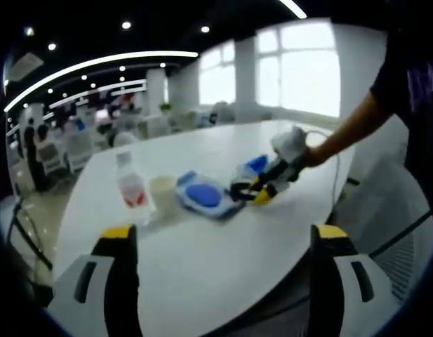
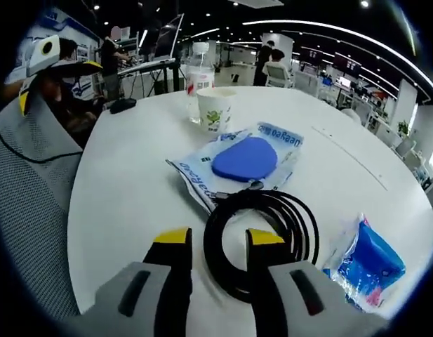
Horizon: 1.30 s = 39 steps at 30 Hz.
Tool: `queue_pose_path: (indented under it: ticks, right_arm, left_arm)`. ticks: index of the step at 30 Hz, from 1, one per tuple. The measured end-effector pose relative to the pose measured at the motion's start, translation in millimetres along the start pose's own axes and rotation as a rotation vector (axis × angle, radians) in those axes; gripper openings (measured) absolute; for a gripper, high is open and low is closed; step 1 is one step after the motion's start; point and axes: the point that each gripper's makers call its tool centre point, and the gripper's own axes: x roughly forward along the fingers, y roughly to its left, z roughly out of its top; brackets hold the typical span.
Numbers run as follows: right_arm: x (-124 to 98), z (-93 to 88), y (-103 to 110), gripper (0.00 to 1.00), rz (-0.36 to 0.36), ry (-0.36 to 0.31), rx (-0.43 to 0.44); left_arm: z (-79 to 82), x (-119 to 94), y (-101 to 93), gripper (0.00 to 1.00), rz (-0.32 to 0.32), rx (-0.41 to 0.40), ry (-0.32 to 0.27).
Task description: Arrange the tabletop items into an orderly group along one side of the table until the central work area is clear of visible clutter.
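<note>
Two grippers work over a white oval desk point(image 1: 202, 260) in a bright open office with ceiling strip lights. The left gripper point(image 1: 223, 242) hovers, jaws spread wide. The right gripper point(image 2: 212, 242) has its jaws straddling the rim of a black cable coil point(image 2: 262, 239). Beyond the jaws lie a blue-padded packet point(image 2: 244, 160), paper cup point(image 2: 215, 109) and bottle point(image 2: 199, 77); right of them, a blue pouch point(image 2: 367, 263).

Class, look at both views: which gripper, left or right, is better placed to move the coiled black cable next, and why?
Right. The right gripper has its fingers astride the coiled black cable, close enough to grip. The left gripper is open, well back from the cable, over bare table.
</note>
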Motion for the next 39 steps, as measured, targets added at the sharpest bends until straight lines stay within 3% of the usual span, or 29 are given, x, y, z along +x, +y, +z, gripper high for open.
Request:
queue_pose_path:
  ticks: [7,11,31,39]
  right_arm:
    - [10.1,-2.2,0.6,0.20,0.026,0.027,0.035]
    - [12.4,-6.2,5.0,0.10,0.049,0.056,0.069]
    - [4.6,-3.8,6.9,0.05,0.013,0.054,0.010]
    - [-5.4,8.1,8.9,0.04,0.000,0.017,-0.028]
  left_arm:
    - [-1.5,0.4,0.5,0.98,0.003,-0.001,0.006]
    - [-2.2,0.6,0.9,0.98,0.003,-0.003,0.009]
    - [-2.8,1.6,-0.3,0.96,-0.006,-0.005,0.007]
    - [-3.2,1.3,0.0,0.95,-0.007,-0.003,0.004]
